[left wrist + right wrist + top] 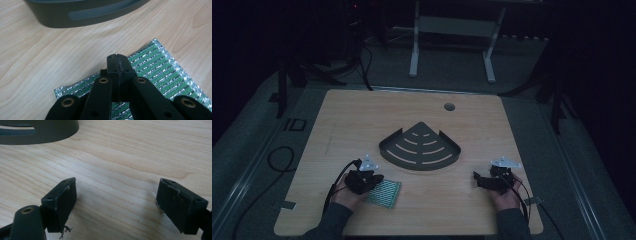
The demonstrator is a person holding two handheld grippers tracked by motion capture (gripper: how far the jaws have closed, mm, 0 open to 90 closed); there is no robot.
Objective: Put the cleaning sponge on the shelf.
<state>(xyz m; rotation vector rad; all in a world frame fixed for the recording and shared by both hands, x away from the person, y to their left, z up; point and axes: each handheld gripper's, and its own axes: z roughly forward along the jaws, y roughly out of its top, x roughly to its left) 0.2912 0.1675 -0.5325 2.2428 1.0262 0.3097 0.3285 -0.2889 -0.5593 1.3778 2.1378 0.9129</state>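
Note:
A green and silver woven pad (385, 194) lies flat on the wooden table near the front left. In the left gripper view the pad (155, 67) spreads under and behind the jaws. My left gripper (117, 58) has its jaws pressed together at the pad's upper-left edge and seems to pinch it. From above, the left gripper (371, 180) rests on the pad's left corner. My right gripper (117, 195) stands open just above bare wood, nothing between its jaws. In the high view the right gripper (477, 177) is at the front right.
A dark fan-shaped slotted tray (419, 147) sits mid-table between and beyond both grippers; its wall (82, 15) is close ahead of the left jaws and its rim (37, 132) is far left of the right ones. A round hole (449, 106) marks the table's back.

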